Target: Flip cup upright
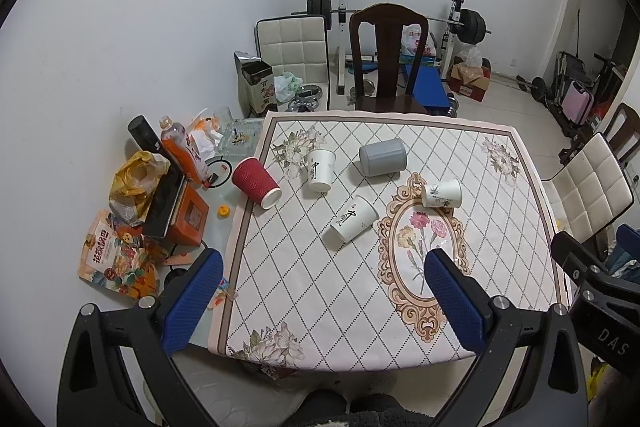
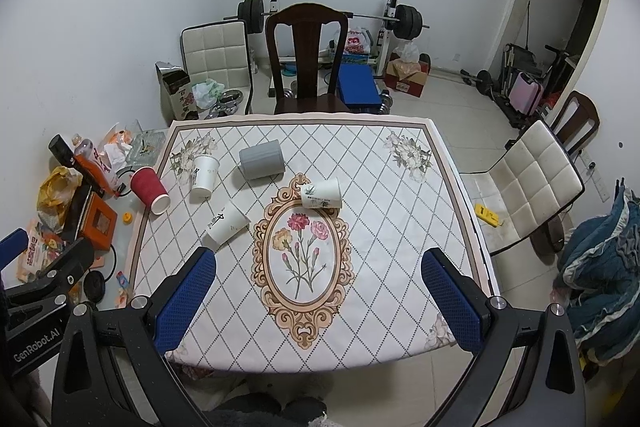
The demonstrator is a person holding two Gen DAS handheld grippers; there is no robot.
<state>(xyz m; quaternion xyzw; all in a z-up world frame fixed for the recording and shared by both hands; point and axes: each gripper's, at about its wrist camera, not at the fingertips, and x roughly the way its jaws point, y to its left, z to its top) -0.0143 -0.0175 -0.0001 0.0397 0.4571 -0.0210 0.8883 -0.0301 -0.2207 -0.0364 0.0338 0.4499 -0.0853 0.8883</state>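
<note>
**Five cups down, nothing gripped yet**

You are at the opening step: both tongs hang above the near edge of the tabletop [image 2: 400,327], and no cup has been touched.

Your left tongs [image 1: 324,301] stand wide open with nothing between the blue pads, over the near-left part of the cloth. Your right tongs [image 2: 320,301] are spread just as wide and empty, over the near edge toward the middle.

Reading left to right, the red cup [image 1: 256,182] lies on its side at the left edge, mouth toward you. Just beside it the first white cup [image 1: 321,169] lies with its base nearer you. The second white cup [image 1: 354,219] lies nearer the middle, closest to your left tongs. The grey cup [image 1: 382,157] lies on its side toward the far edge. The patterned white cup [image 1: 442,192] rests on the top of the oval flower frame.

My judgement: the next move is to pick one cup, likely the second white one, lower the open tongs around its wall across the axis, close gently so the paper does not crush, then rotate it mouth-up.
</note>
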